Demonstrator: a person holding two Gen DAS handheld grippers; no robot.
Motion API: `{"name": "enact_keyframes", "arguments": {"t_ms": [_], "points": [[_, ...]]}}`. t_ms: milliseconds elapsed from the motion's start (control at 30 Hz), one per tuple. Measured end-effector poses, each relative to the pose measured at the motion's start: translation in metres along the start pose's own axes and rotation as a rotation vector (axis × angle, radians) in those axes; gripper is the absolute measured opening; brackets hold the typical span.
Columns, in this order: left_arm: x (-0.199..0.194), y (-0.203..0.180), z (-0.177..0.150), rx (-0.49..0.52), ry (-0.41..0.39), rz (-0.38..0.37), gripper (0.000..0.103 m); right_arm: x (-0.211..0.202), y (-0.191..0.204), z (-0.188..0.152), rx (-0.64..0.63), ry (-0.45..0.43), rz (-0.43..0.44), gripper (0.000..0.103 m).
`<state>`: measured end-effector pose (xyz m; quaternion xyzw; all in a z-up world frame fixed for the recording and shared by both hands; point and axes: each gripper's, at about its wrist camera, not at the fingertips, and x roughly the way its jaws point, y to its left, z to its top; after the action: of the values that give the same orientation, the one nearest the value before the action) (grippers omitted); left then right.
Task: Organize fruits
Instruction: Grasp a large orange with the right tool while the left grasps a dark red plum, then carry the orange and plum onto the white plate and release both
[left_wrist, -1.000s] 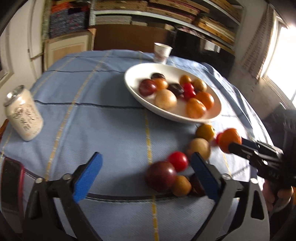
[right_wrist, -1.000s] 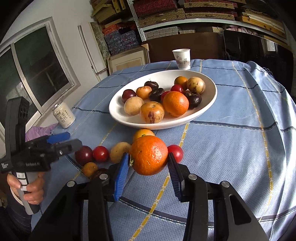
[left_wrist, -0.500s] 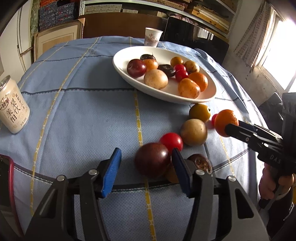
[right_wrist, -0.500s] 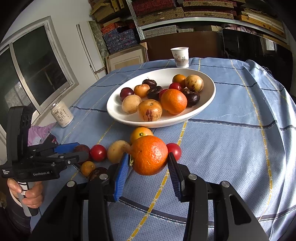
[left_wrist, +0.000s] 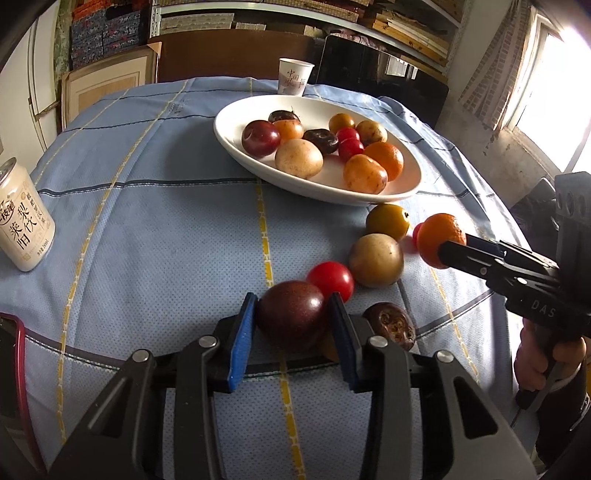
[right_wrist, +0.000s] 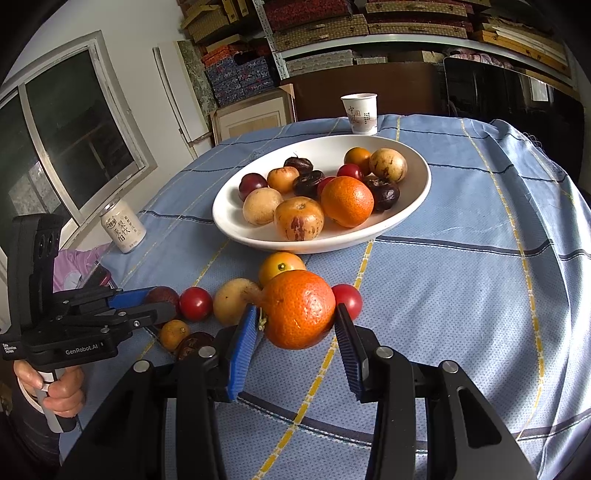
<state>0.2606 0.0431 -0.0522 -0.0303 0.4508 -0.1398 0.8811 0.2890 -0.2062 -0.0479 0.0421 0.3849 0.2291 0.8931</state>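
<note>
A white bowl (left_wrist: 236, 107) at the table's far side holds several fruits. In front of it, loose on the blue cloth, lie a red tomato (left_wrist: 330, 279), a tan round fruit (left_wrist: 376, 259), a yellow fruit (left_wrist: 388, 220) and a wrinkled brown fruit (left_wrist: 389, 325). My left gripper (left_wrist: 292, 301) is closing its jaws on a dark purple fruit (left_wrist: 290, 317) that rests on the cloth, and both blue pads touch its sides. My right gripper (right_wrist: 295, 332) is shut on a large orange (right_wrist: 297, 314), held just above the cloth beside the loose fruits.
A drink can (left_wrist: 22, 221) stands at the left of the table. A paper cup (left_wrist: 294, 76) stands behind the bowl. A red-edged phone (left_wrist: 11, 369) lies at the near left edge. Shelves, a framed panel and a window surround the table.
The left gripper's jaws have gone from wide open to closed around the dark purple fruit, after shifting over it. The right gripper has kept still with the orange.
</note>
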Motion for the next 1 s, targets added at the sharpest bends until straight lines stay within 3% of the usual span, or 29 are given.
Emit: {"name": "enact_keyframes", "arguments": {"t_ms": [600,767,1000], "points": [[-0.015,0.001,0.008,0.006,-0.088,0.071,0.038,-0.010,0.005,0.004,-0.029,-0.067,0.037,0.043],[-0.014,0.003,0.034,-0.002,-0.120,0.072,0.038,-0.007,-0.008,0.023,0.010,-0.122,0.005,0.043],[0.016,-0.004,0.100,-0.004,-0.160,0.083,0.038,0.009,-0.025,0.061,0.081,-0.208,-0.053,0.043]]}}
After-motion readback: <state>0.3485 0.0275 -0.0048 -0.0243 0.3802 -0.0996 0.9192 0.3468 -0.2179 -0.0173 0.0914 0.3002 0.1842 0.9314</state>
